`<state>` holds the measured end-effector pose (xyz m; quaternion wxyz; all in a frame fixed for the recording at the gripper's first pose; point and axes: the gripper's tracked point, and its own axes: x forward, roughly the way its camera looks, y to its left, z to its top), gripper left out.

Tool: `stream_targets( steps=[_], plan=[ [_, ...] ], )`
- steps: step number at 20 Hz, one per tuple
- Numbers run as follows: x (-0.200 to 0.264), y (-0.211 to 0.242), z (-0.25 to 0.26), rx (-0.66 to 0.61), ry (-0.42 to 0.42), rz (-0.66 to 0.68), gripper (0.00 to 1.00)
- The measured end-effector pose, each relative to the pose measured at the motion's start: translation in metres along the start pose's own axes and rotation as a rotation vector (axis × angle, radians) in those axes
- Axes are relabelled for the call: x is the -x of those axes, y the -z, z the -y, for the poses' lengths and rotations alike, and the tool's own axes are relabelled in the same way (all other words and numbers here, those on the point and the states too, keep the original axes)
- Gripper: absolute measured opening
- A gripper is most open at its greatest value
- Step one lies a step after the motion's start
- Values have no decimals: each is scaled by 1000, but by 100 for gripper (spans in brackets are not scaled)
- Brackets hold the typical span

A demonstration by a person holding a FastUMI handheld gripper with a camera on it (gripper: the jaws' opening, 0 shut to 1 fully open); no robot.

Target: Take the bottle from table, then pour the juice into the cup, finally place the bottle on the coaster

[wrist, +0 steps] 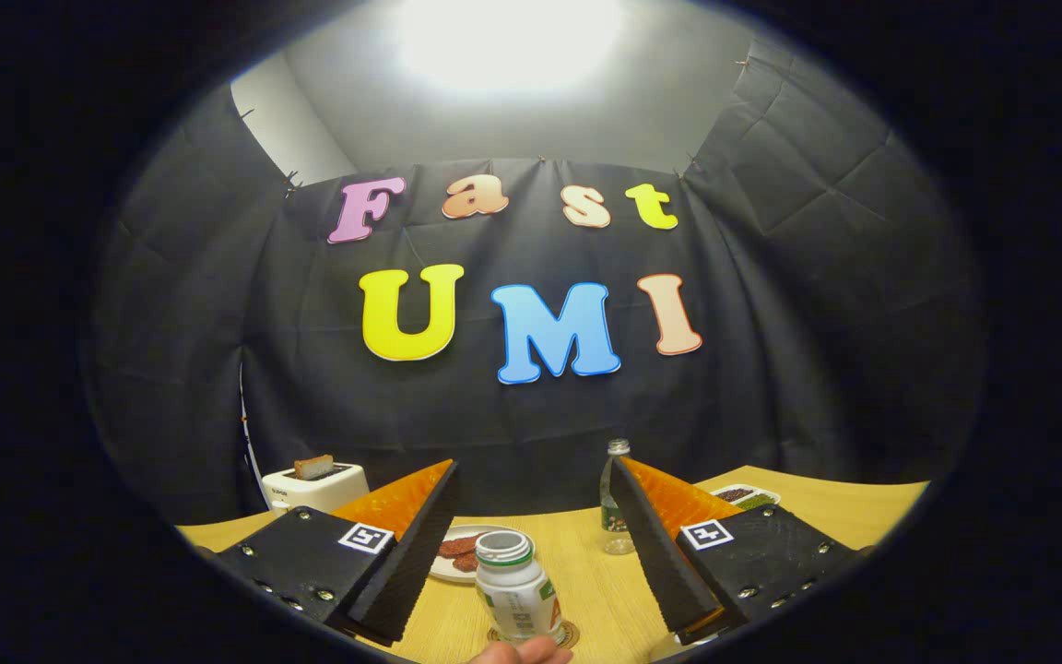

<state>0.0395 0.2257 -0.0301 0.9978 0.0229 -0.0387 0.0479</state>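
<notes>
A small white bottle [514, 590] with a green label and a green-rimmed open mouth stands upright on a round brown coaster [570, 634] on the wooden table [586, 563]. It sits low between my two fingers, closer to the left one, and neither finger presses on it. My gripper [533, 470] is open, its fingers spread wide. A person's fingertips [522, 653] show just below the bottle at the coaster's near edge. Under the right finger, a pale rim [678, 646] peeks out; I cannot tell what it is.
A clear plastic bottle [617, 503] stands beyond the right finger. A white plate [457, 553] with reddish food lies beyond the left finger. A white toaster [314, 484] holding a slice of bread stands far left. A small dish [745, 496] of dark and green food lies far right.
</notes>
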Motion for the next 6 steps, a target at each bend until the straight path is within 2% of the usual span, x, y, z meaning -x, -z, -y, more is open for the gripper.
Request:
stream_targets(
  steps=[6],
  plan=[
    [9,-48,64,-45,2,53,98]
  ],
)
